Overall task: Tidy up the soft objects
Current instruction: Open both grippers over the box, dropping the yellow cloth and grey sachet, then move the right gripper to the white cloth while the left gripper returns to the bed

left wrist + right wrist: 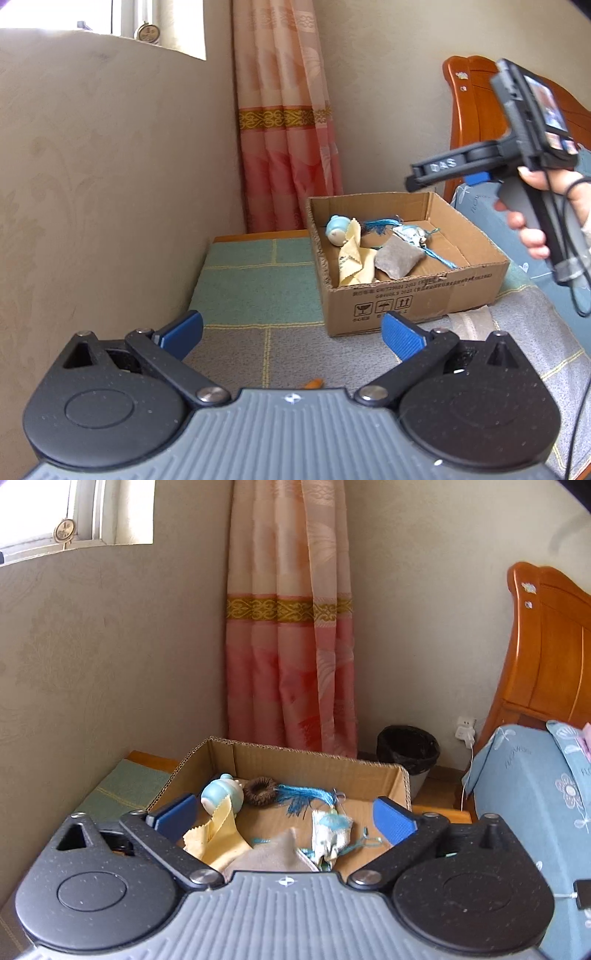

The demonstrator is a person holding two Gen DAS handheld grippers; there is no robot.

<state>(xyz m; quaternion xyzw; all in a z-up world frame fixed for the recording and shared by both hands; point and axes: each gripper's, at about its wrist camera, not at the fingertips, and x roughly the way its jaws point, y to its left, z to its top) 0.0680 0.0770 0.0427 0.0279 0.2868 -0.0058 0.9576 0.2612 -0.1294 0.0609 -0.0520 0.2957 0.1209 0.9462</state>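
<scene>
Progress: judging by the box (406, 291), most of the sorting looks done — several soft things already lie inside it, and almost nothing is left out on the cloth (258, 280).
Left over: a small orange bit (314, 384) shows at the near edge of the left wrist view, on the cloth just ahead of the left gripper (291, 332); too little of it shows to say what it is.
Box: open-topped cardboard, standing on the checked cloth near the curtain (288, 646).
Box contents: a pale blue toy (221, 795) at the back left, a yellow cloth (218, 840) lying against it, a brown ring (260, 791) beside the toy, a blue tassel (306, 797), a small patterned pouch (328, 834) with blue cords, and a grey cloth (273, 856) nearest the camera.
Left gripper: wide open, holding nothing, low over the cloth and short of the box.
Right gripper (284, 819): spread wide and empty — poised above the box, its fingers (393, 821) over the contents without touching them.
Bin (408, 753): on the floor beyond the box; its inside is too dark to tell.
</scene>
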